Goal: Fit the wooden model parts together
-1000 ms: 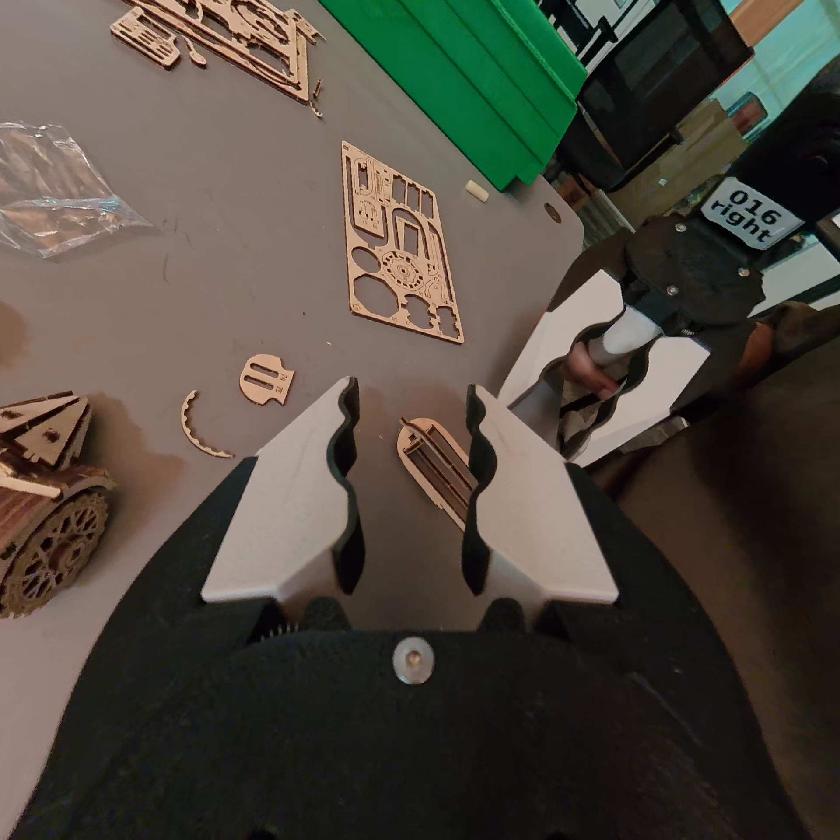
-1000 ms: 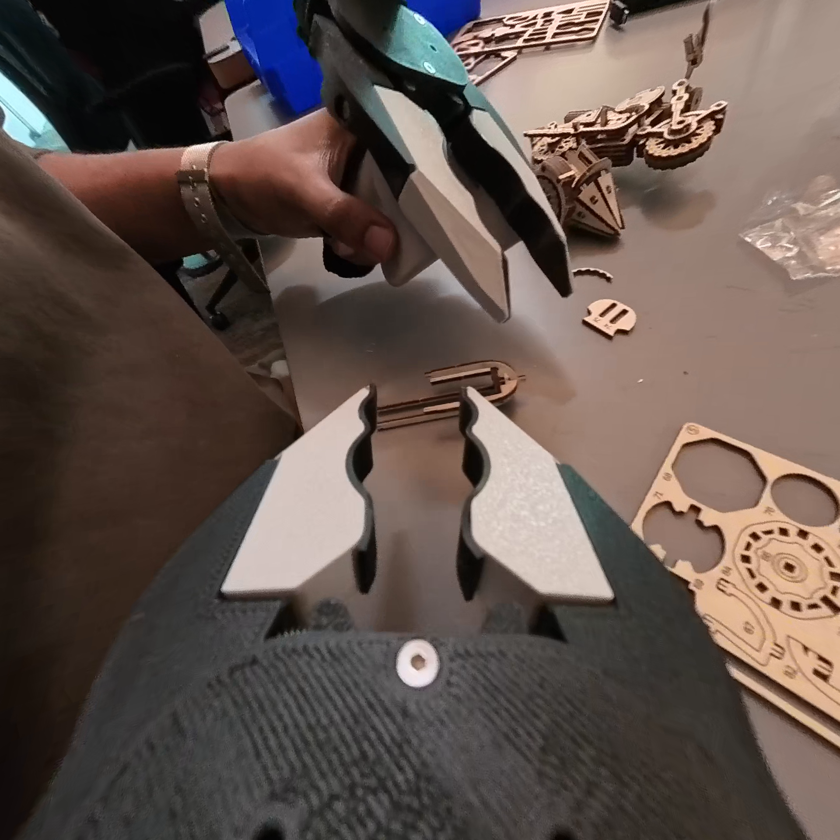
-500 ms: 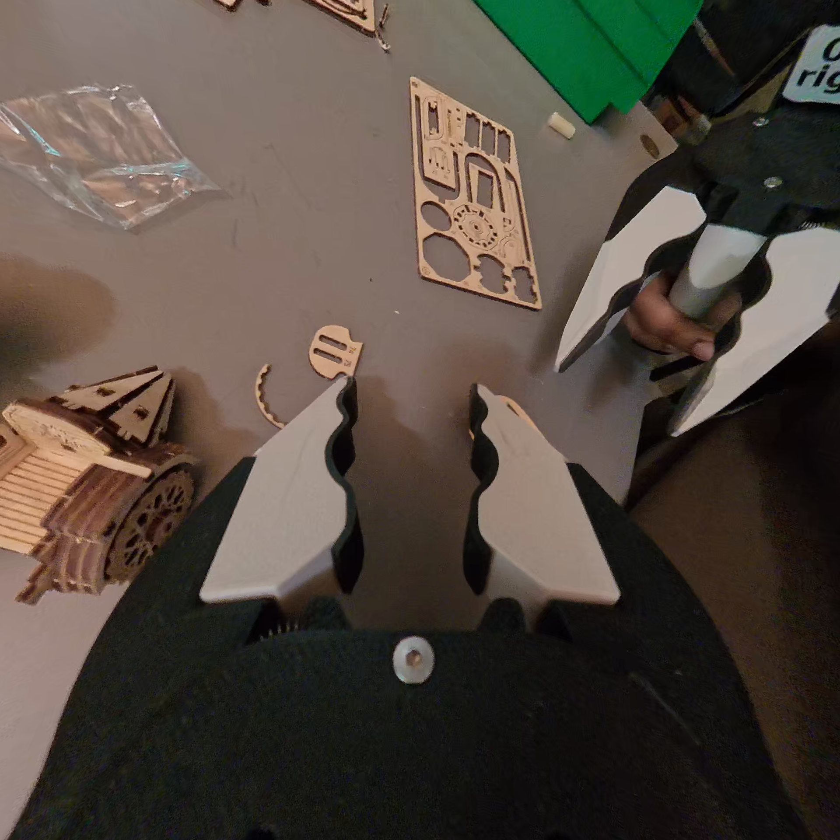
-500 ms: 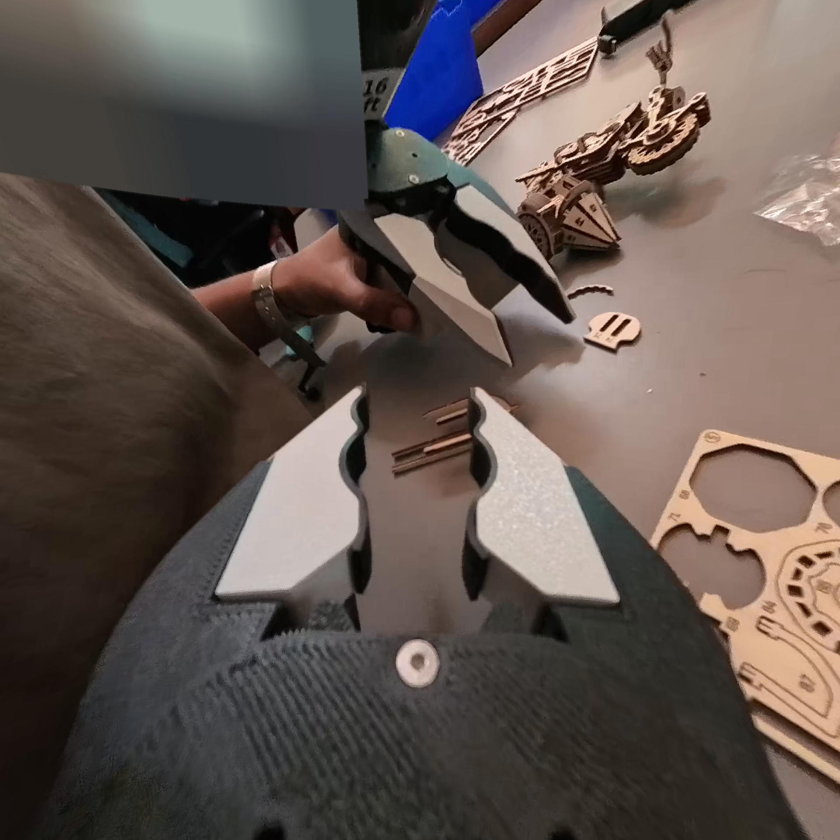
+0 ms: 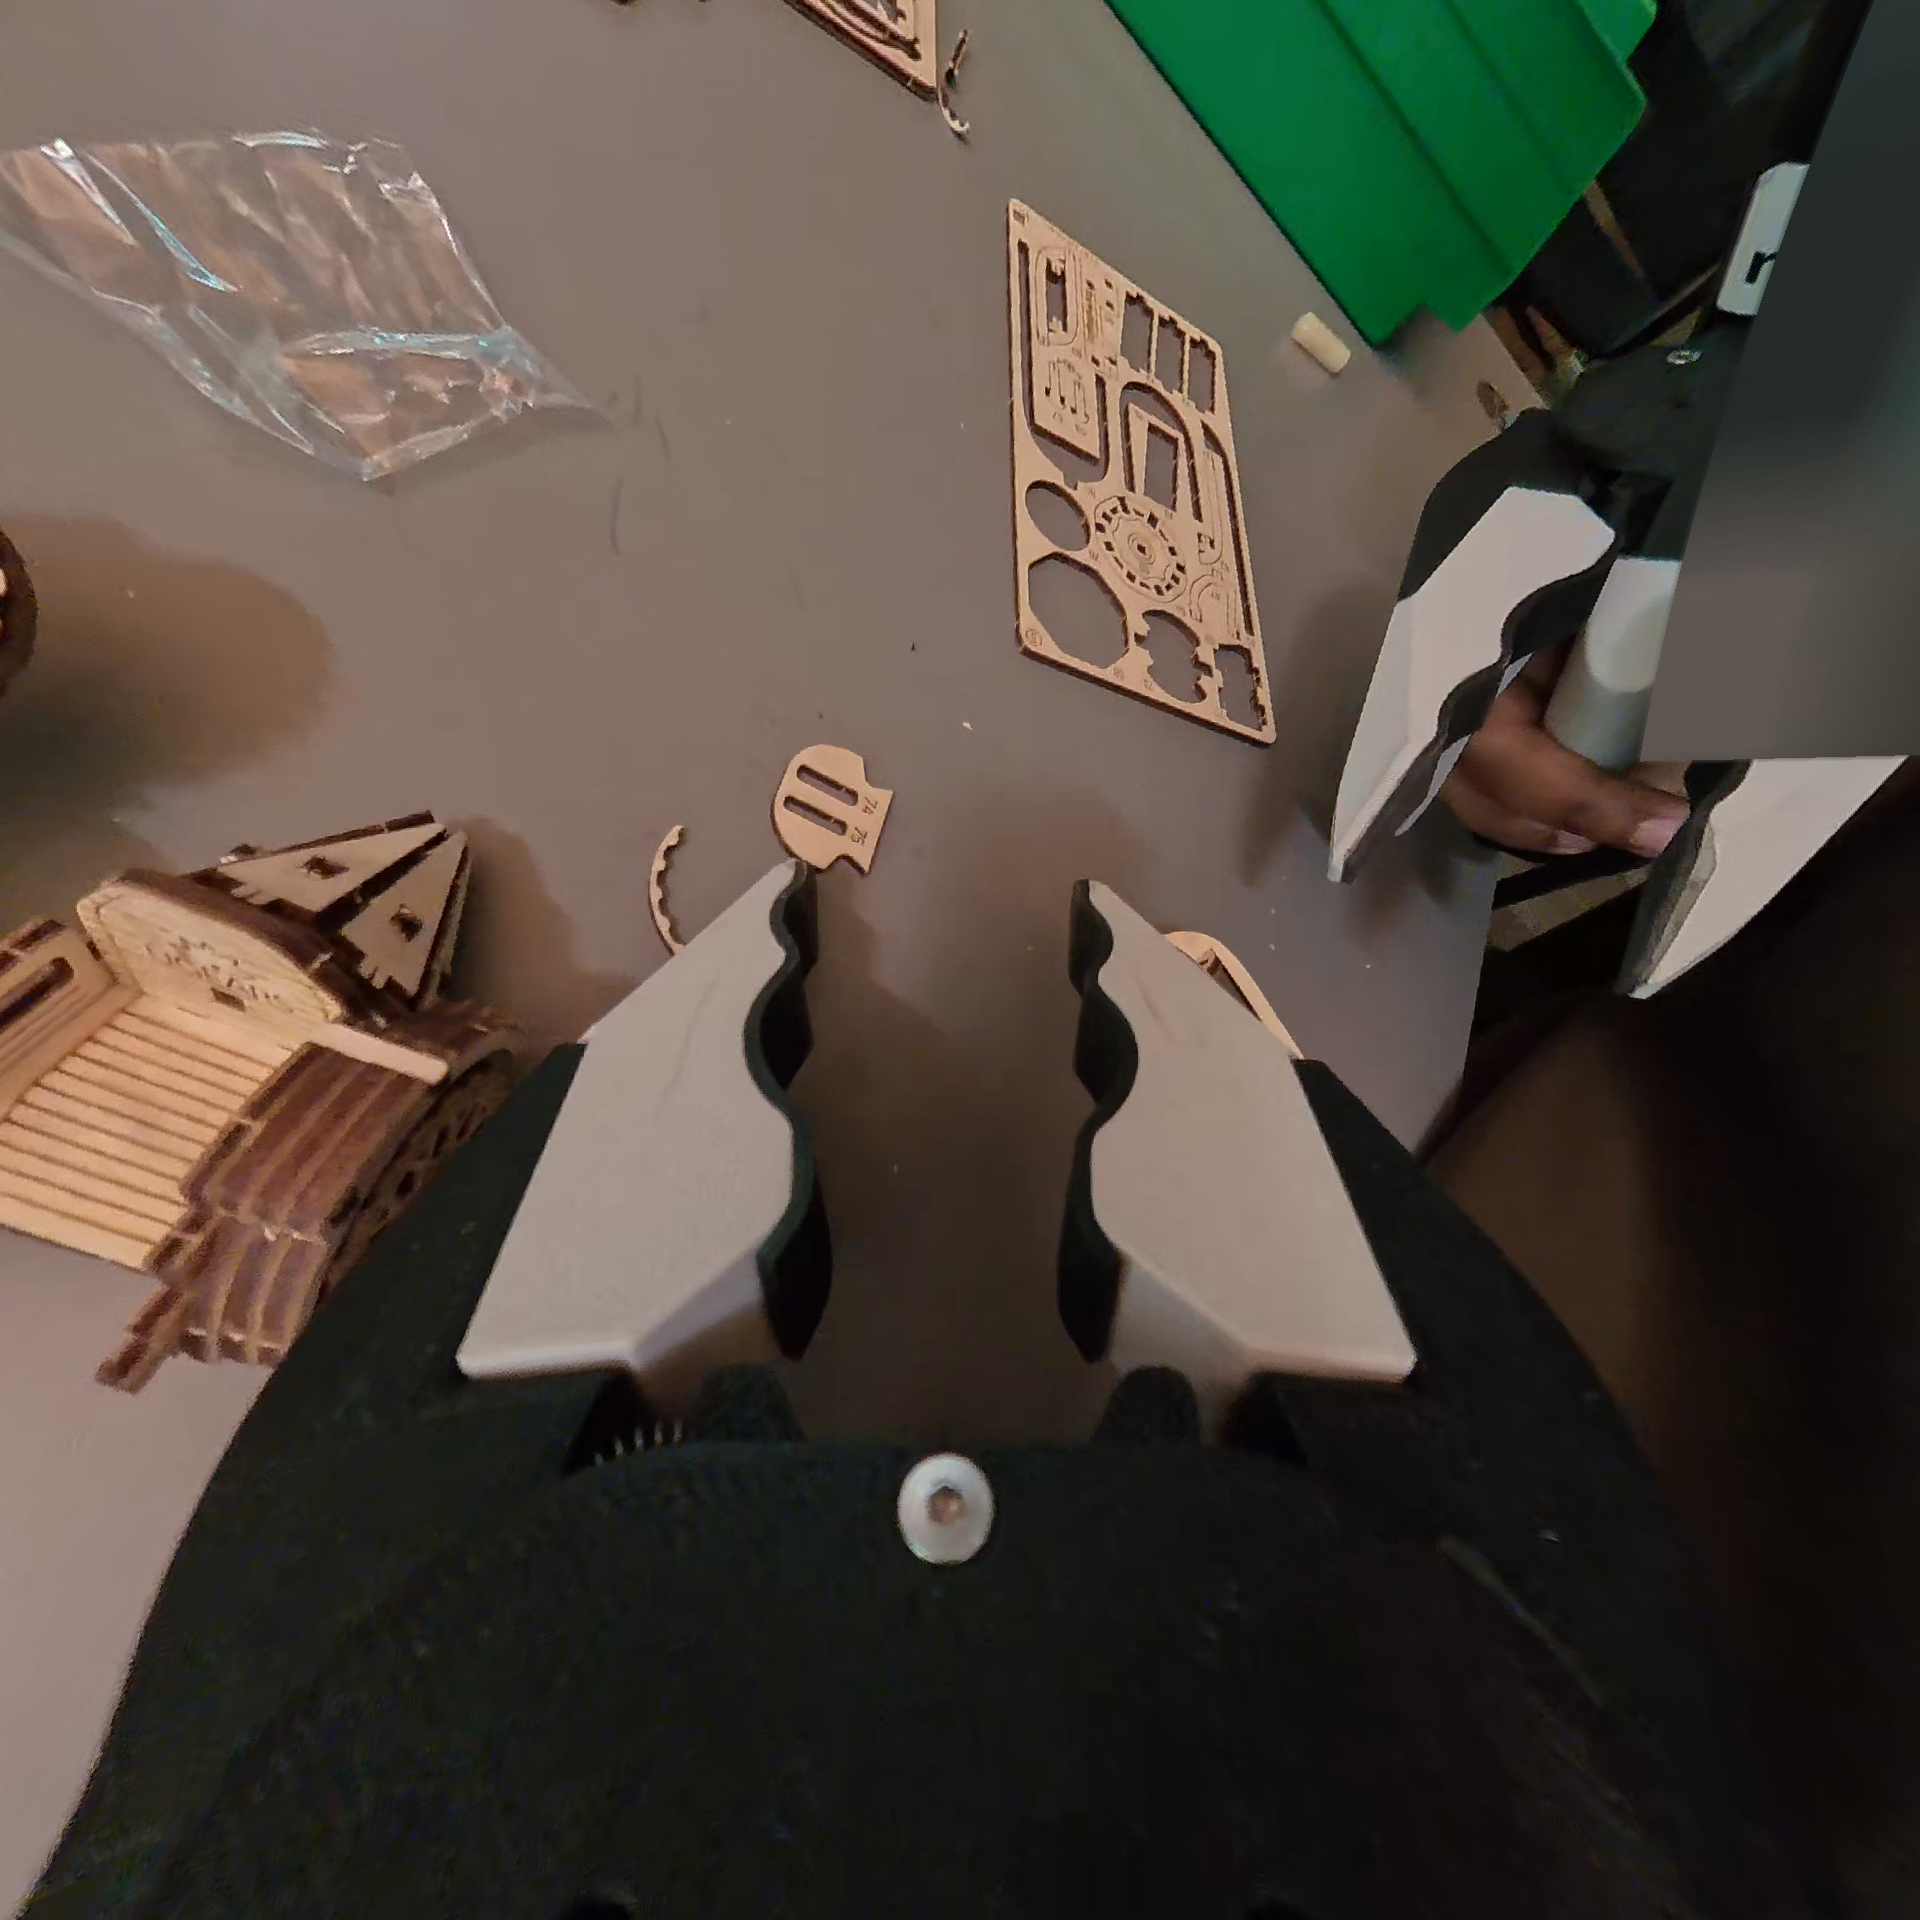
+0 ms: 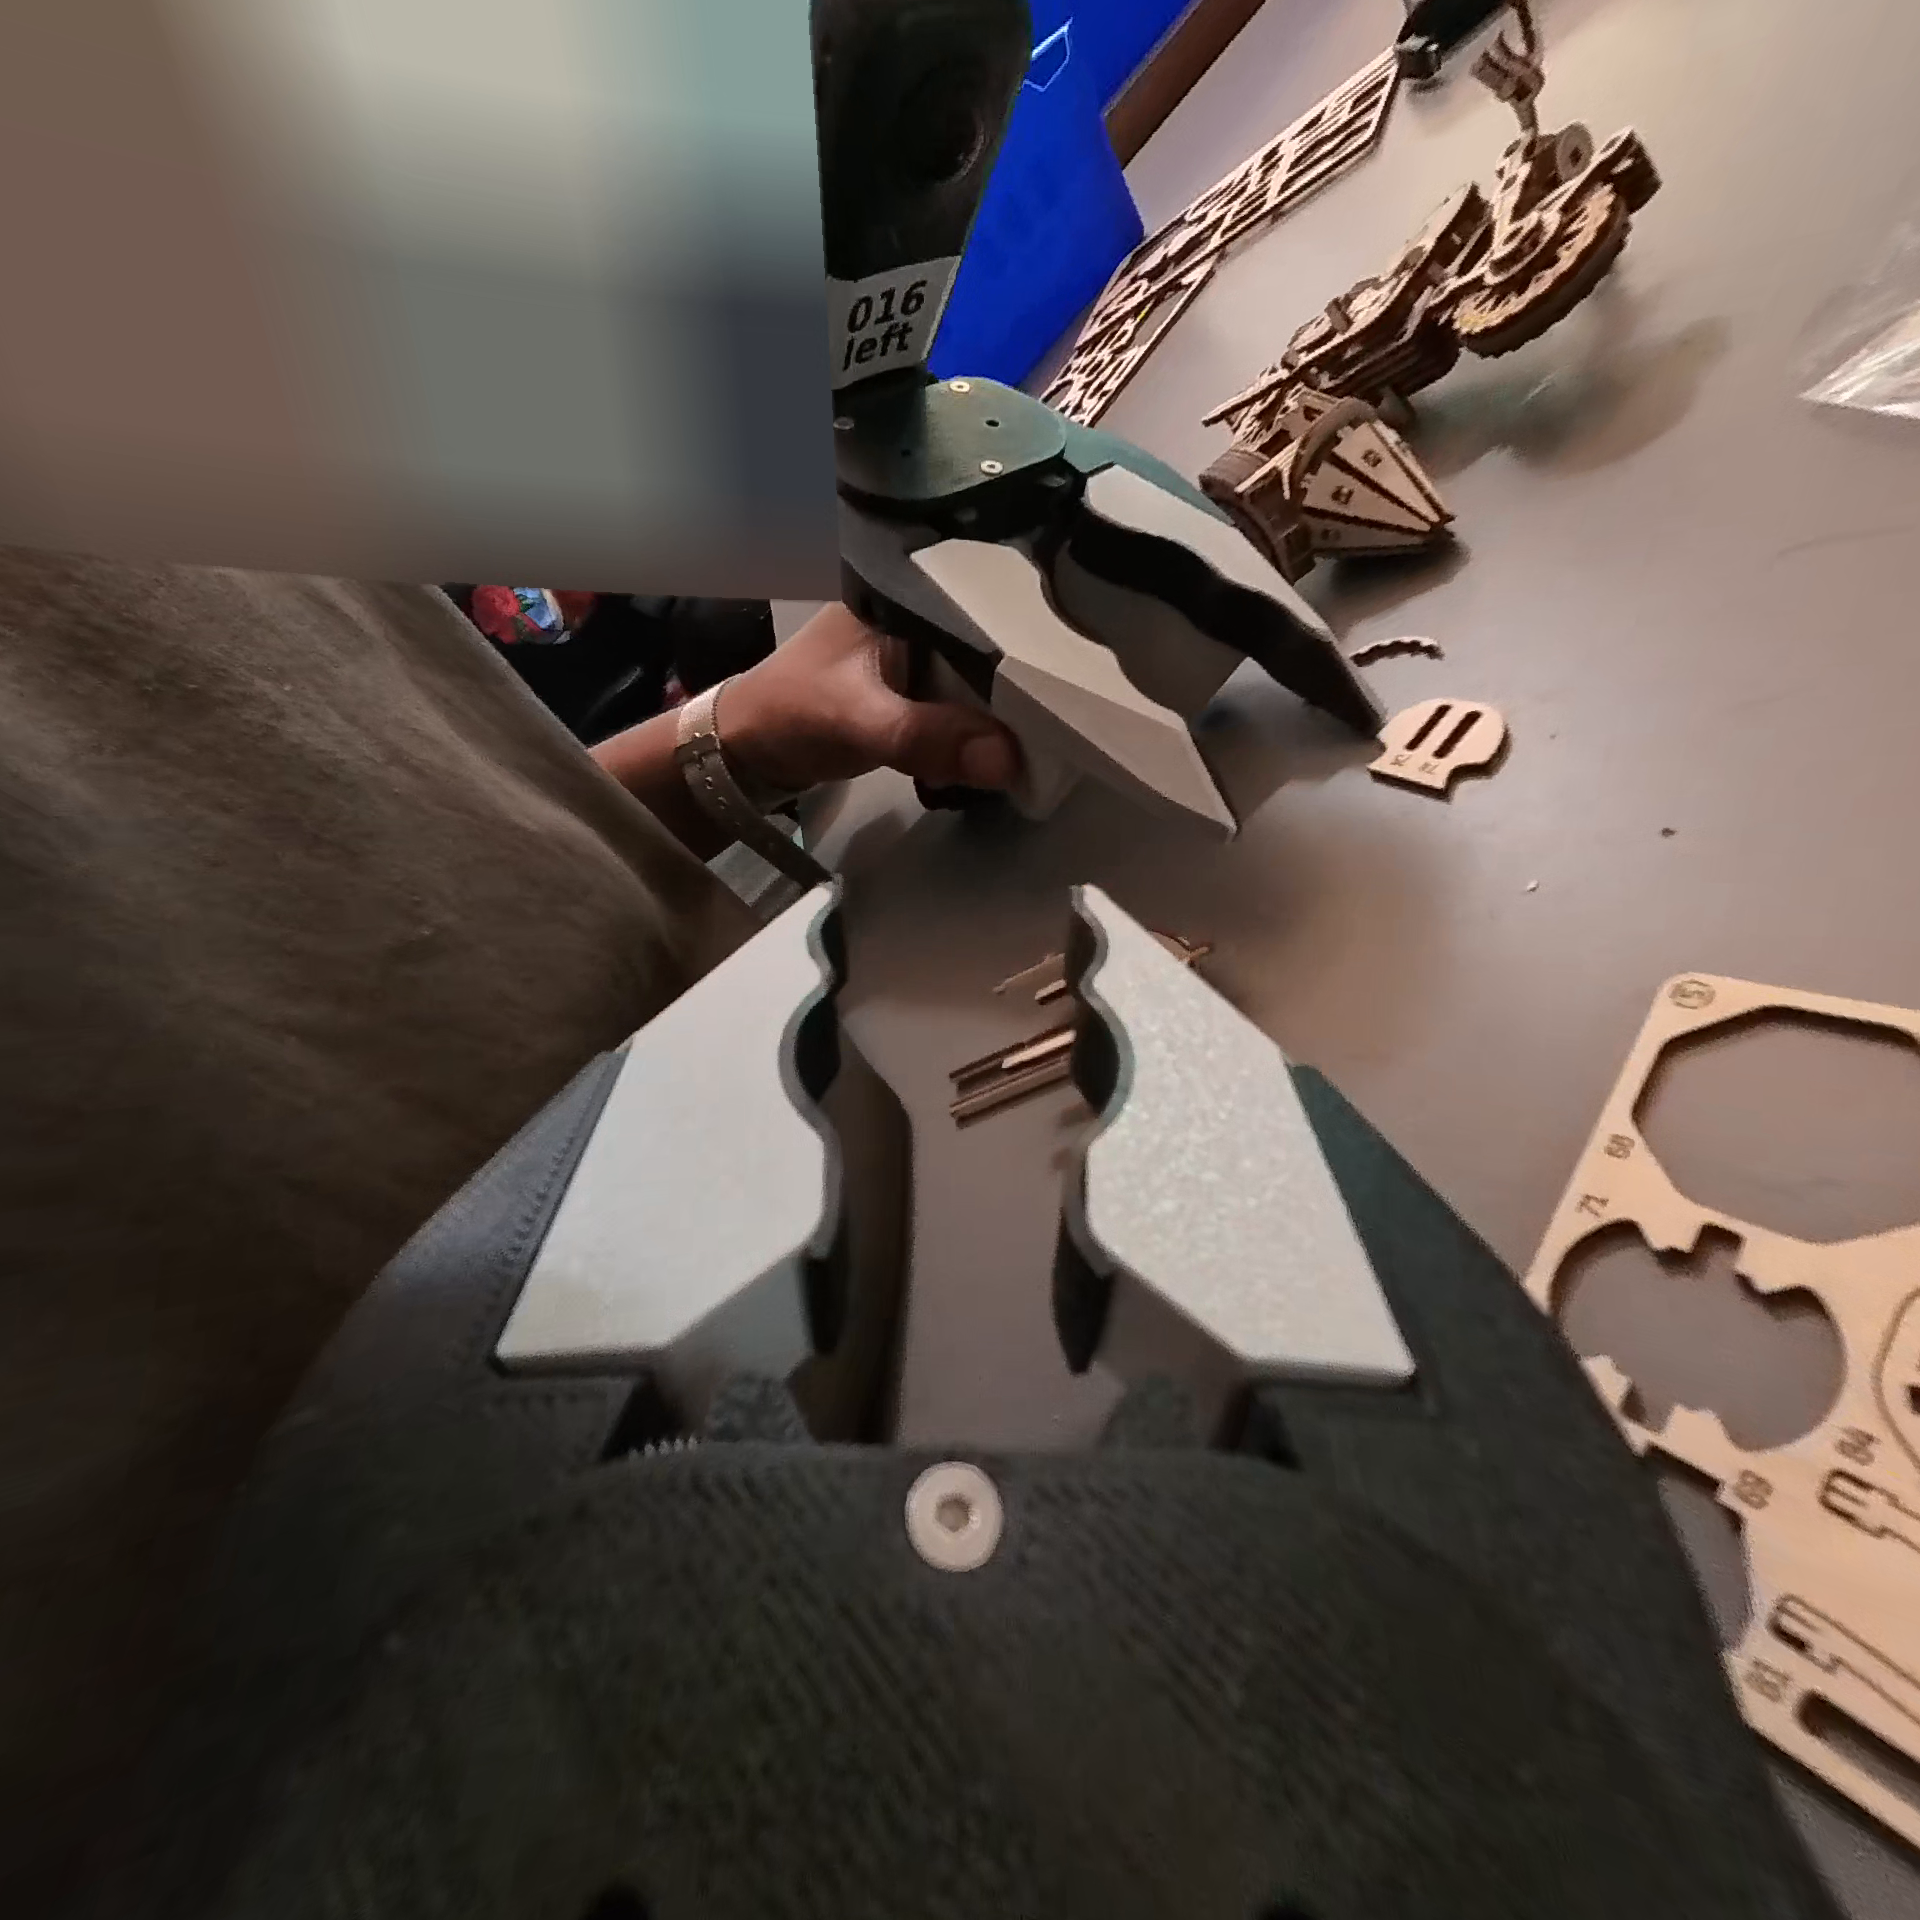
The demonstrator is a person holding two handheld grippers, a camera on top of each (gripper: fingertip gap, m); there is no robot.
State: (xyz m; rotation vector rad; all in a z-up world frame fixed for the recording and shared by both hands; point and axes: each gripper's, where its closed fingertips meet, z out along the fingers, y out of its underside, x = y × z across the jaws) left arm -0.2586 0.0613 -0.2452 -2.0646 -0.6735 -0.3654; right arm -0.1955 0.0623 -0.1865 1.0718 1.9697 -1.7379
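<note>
My left gripper (image 5: 940,894) is open and empty, low over the grey table. One fingertip is right by a small round slotted wooden piece (image 5: 831,810), which also shows in the right wrist view (image 6: 1439,748). A thin curved toothed piece (image 5: 665,883) lies to its left. My right gripper (image 6: 958,899) is open and empty above an oval slotted wooden frame (image 6: 1013,1070), which lies flat and is partly hidden by the right finger. In the left wrist view the frame (image 5: 1236,977) peeks out behind my finger. A partly built wooden model (image 5: 229,1049) stands at the left.
A laser-cut sheet of parts (image 5: 1132,468) lies ahead, with a clear plastic bag (image 5: 260,291) at back left and a green bin (image 5: 1371,135) at back right. In the right wrist view, a second wooden model (image 6: 1538,239), another sheet (image 6: 1247,197) and a blue bin (image 6: 1039,229) sit farther back. The table edge is close, by the person's body.
My left gripper has moved left, off the oval frame and toward the small slotted piece. My right gripper has moved forward over the oval frame. Both stay open.
</note>
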